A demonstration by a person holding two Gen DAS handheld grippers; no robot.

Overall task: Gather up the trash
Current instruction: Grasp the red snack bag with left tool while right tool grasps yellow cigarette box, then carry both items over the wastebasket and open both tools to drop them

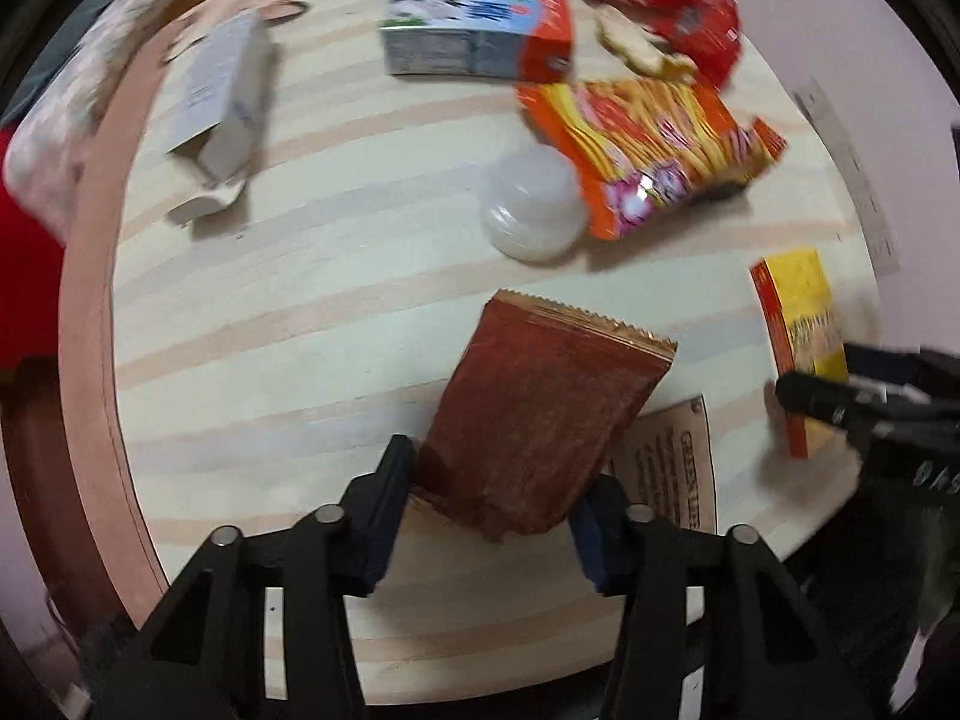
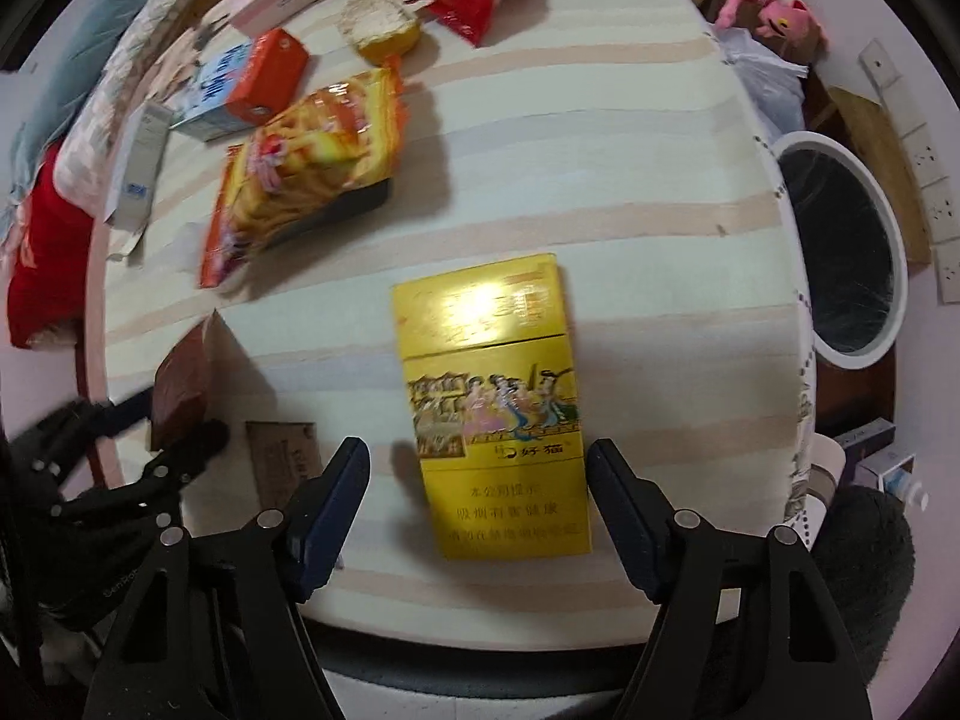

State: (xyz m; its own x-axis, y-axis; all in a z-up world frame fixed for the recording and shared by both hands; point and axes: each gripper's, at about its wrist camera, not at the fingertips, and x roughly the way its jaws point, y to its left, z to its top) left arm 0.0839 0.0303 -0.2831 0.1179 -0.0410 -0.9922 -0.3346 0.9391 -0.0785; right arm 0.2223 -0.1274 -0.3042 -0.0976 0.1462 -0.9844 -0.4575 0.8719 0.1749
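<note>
Brown wrapper (image 1: 543, 420) sits pinched between the left gripper (image 1: 501, 489) jaws, its long axis running away toward its serrated far edge; lift straight up. Right gripper (image 2: 478, 483) jaws stand wide astride the yellow box (image 2: 495, 402), lengthwise between them: centre, then close

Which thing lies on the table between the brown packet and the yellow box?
A small printed card lies flat between the brown packet and the yellow box, seen in the right wrist view.

Home: bedding (image 2: 72, 138), plush toy (image 2: 762, 0)
</note>
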